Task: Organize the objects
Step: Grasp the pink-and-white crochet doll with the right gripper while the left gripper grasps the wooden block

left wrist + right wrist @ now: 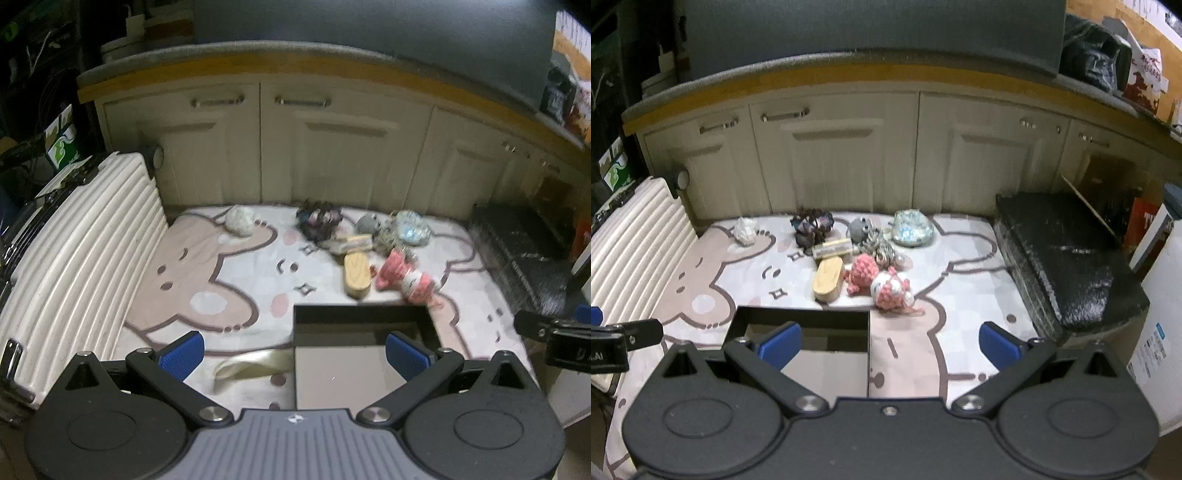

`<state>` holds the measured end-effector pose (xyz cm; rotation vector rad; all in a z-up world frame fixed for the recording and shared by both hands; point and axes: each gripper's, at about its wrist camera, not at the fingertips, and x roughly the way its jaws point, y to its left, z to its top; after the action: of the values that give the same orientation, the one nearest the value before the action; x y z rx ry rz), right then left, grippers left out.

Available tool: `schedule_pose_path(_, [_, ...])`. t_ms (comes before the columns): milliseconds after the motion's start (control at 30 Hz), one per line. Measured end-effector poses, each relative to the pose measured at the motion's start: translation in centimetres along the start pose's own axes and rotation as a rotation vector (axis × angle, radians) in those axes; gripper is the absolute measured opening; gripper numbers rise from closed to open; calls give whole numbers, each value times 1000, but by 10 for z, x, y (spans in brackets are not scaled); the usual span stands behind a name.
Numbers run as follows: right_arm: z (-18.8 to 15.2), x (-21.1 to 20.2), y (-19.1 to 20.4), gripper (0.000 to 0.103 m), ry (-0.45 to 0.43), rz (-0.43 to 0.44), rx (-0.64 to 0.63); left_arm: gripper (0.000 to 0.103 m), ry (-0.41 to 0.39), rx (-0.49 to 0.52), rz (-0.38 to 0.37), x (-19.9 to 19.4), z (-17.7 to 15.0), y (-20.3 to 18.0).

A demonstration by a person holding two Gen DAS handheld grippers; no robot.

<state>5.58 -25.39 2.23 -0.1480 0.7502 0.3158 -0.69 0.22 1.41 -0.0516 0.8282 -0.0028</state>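
Cream cabinet doors (332, 147) close the background under a grey counter; below them lies a cartoon-print mat (240, 266) carrying the loose items.

Left wrist view: the left gripper (293, 354) hangs released, blue pads wide apart and empty, at bottom centre. A black open box (364, 314) sits directly ahead, lower centre, nothing visible inside. Beyond it, at centre right, the clutter lies bunched: a wooden oval block (356, 275), pink crochet toys (406, 275), a dark scrunchie (319, 219) and a pale blue pouch (413, 227). A white crumpled ball (240, 220) lies apart at centre left. A ribbed white suitcase (81, 258) flanks the left edge.

Right wrist view: the right gripper (888, 345) is likewise spread and empty, with the box at lower left and the pile at centre. A black case (1067, 258) stands at right.

Judgement: sorting has not visibly begun; this appears to be the approach step. Next move calls for reaching over the box to the nearest item, probably a pink toy or the block, and closing on it alone.
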Motion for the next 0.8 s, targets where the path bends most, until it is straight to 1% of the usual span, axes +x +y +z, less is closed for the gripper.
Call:
schedule_pose_path(133, [8, 4, -1, 103, -25, 1, 1, 103, -20, -16, -11, 2, 8, -1])
schedule_pose_path(267, [19, 12, -3, 103, -49, -5, 3, 103, -37, 1, 13, 10, 19, -4])
schedule_pose_path(400, [39, 23, -6, 103, -72, -13, 9, 103, -73, 47, 38, 19, 37, -10])
schedule_pose_path(633, [78, 51, -11, 103, -97, -5, 25, 103, -129, 85, 28, 38, 71, -22])
schedule_pose_path(667, [85, 58, -12, 103, -98, -6, 31, 103, -136, -81, 185, 41, 75, -23])
schedule_pose_path(800, [104, 84, -14, 103, -79, 8, 52, 103, -162, -73, 172, 59, 95, -23])
